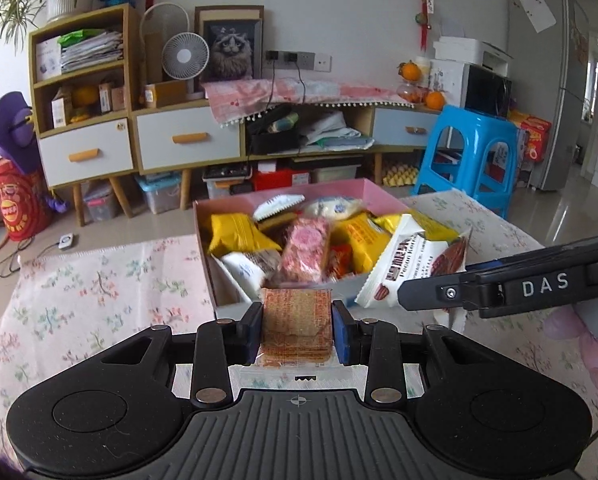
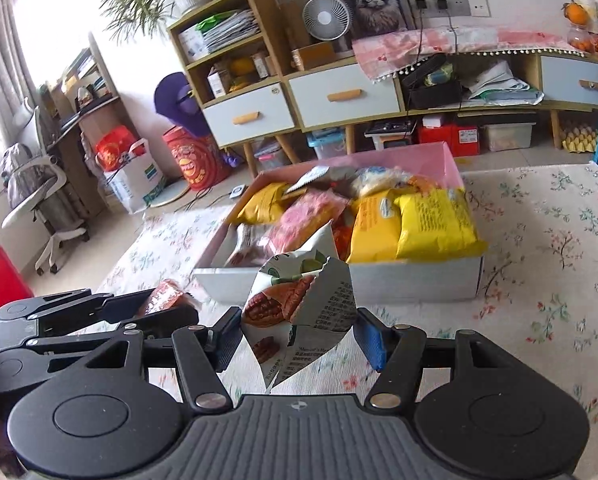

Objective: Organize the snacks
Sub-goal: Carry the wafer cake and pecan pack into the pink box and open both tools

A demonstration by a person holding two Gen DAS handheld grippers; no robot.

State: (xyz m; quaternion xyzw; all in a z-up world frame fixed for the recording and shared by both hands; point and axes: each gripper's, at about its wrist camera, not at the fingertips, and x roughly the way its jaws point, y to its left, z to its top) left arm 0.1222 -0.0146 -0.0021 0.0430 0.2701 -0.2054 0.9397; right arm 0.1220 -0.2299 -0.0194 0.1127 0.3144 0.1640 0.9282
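While both tools hover level just short of the snack box [image 1: 235,280] on the floral tablecloth [image 1: 99,292] | left gripper [image 1: 297,325] clamped on an orange cracker pack [image 1: 297,320] | right gripper [image 2: 299,334] pinches a white pecan packet [image 2: 303,312], jaws wider | right tool crosses in front of left.

Black hand-held gripper [image 1: 297,326], blue pads [image 1: 340,330], silver screws.

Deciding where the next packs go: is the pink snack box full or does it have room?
Nearly full. In the pink box, yellow packs and a pink pack pile above the rim; a small gap shows at its near left corner.
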